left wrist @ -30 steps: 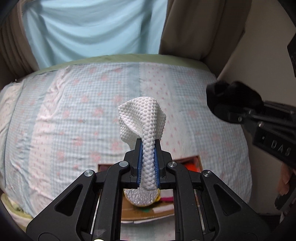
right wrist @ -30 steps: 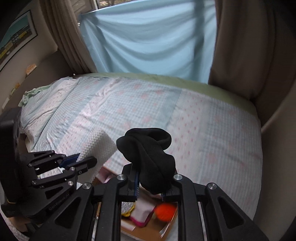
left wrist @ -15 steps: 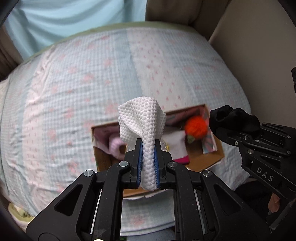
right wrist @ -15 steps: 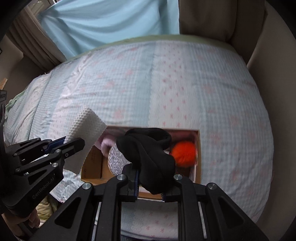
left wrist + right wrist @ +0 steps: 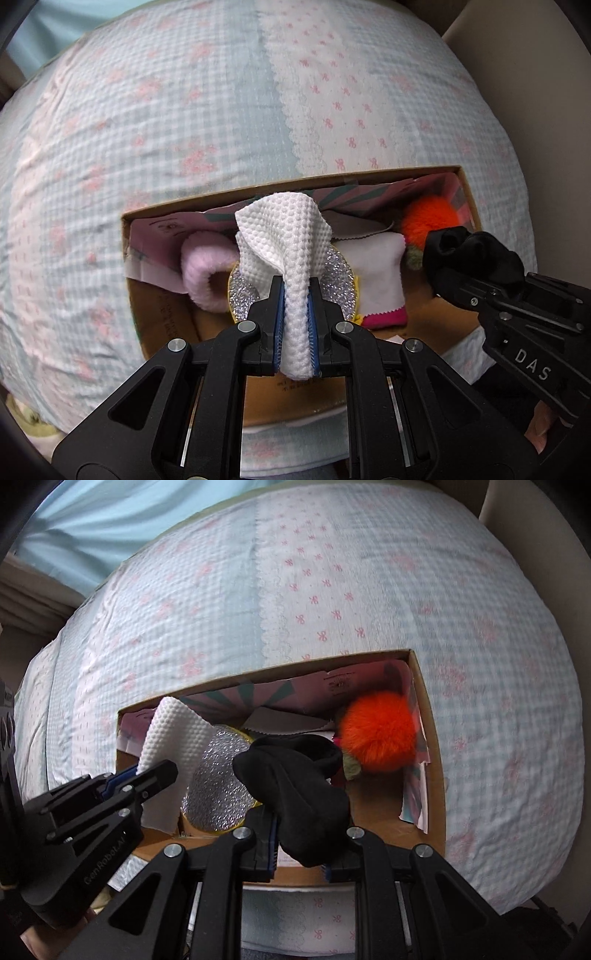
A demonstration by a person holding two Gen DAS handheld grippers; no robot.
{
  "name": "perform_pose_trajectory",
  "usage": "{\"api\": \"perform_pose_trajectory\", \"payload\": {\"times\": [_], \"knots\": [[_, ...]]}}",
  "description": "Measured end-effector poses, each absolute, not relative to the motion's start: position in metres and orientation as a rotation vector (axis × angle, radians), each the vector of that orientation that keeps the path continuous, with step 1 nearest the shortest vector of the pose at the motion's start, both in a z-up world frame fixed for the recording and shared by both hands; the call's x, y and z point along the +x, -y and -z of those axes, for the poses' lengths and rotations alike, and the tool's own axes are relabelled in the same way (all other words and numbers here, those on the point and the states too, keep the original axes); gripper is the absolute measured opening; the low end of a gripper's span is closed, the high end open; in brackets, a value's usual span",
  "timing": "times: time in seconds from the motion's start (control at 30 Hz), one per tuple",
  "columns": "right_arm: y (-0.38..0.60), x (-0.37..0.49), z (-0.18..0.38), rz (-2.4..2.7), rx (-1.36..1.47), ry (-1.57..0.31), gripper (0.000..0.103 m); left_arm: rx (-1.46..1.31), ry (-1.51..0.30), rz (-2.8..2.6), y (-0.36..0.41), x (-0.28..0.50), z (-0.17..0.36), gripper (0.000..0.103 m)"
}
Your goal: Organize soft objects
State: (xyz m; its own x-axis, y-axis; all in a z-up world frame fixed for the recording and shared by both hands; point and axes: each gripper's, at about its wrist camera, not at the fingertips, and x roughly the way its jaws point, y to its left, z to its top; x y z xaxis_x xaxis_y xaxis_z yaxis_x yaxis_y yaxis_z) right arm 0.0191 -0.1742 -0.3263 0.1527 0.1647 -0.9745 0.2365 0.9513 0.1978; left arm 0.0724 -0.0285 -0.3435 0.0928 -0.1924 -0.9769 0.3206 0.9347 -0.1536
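My left gripper is shut on a white waffle-textured cloth, which it holds above the open cardboard box on the bed. My right gripper is shut on a bunched black sock, over the same box. Each gripper shows in the other's view: the right gripper with the black sock at the right edge, the left gripper with the white cloth at the left. In the box lie an orange pompom, a silver glitter piece, a pink fuzzy roll and a white cloth with a pink edge.
The box sits on a bed cover of blue check with pink bows, near its front edge. A light blue curtain hangs behind the bed and a beige wall lies to the right. A hand holds the left gripper.
Both grippers have come down and tilted toward the box, which now fills the middle of both views. Each still grips its cloth the same way.
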Motion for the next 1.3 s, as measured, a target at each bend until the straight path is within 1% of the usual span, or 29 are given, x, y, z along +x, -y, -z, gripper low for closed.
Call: {"api": "perform_pose_trajectory", "payload": {"times": [0.23, 0.3, 0.33, 0.37, 0.4, 0.43, 0.47, 0.5, 0.8, 1.03, 1.17, 1.3], "knots": [[0.178, 0.033, 0.341, 0.050, 0.356, -1.481, 0.016, 0.117, -1.445, 0.335, 0.032, 0.072, 0.347, 0.010], [0.180, 0.034, 0.345, 0.037, 0.384, -1.503, 0.022, 0.129, -1.442, 0.338, 0.034, 0.069, 0.344, 0.012], [0.182, 0.034, 0.345, 0.033, 0.398, -1.504, 0.032, 0.129, -1.440, 0.334, 0.033, 0.067, 0.343, 0.022], [0.184, 0.034, 0.345, 0.031, 0.404, -1.497, 0.054, 0.130, -1.445, 0.331, 0.034, 0.066, 0.342, 0.035], [0.185, 0.034, 0.343, 0.034, 0.402, -1.487, 0.068, 0.136, -1.447, 0.327, 0.034, 0.065, 0.342, 0.079], [0.187, 0.033, 0.340, 0.036, 0.395, -1.470, 0.092, 0.141, -1.441, 0.323, 0.033, 0.063, 0.341, 0.101], [0.189, 0.033, 0.338, 0.036, 0.391, -1.456, 0.099, 0.136, -1.430, 0.327, 0.031, 0.060, 0.339, 0.103], [0.191, 0.033, 0.337, 0.035, 0.387, -1.450, 0.100, 0.121, -1.425, 0.333, 0.028, 0.057, 0.338, 0.103], [0.201, 0.030, 0.343, 0.017, 0.377, -1.498, 0.100, 0.101, -1.446, 0.275, 0.027, 0.048, 0.343, 0.103], [0.200, 0.027, 0.336, 0.010, 0.358, -1.485, 0.100, 0.096, -1.430, 0.256, 0.027, 0.044, 0.334, 0.103], [0.201, 0.026, 0.309, 0.017, 0.312, -1.443, 0.100, 0.090, -1.404, 0.247, 0.027, 0.042, 0.310, 0.103], [0.203, 0.023, 0.271, 0.020, 0.272, -1.391, 0.100, 0.090, -1.362, 0.231, 0.028, 0.040, 0.272, 0.103]]}}
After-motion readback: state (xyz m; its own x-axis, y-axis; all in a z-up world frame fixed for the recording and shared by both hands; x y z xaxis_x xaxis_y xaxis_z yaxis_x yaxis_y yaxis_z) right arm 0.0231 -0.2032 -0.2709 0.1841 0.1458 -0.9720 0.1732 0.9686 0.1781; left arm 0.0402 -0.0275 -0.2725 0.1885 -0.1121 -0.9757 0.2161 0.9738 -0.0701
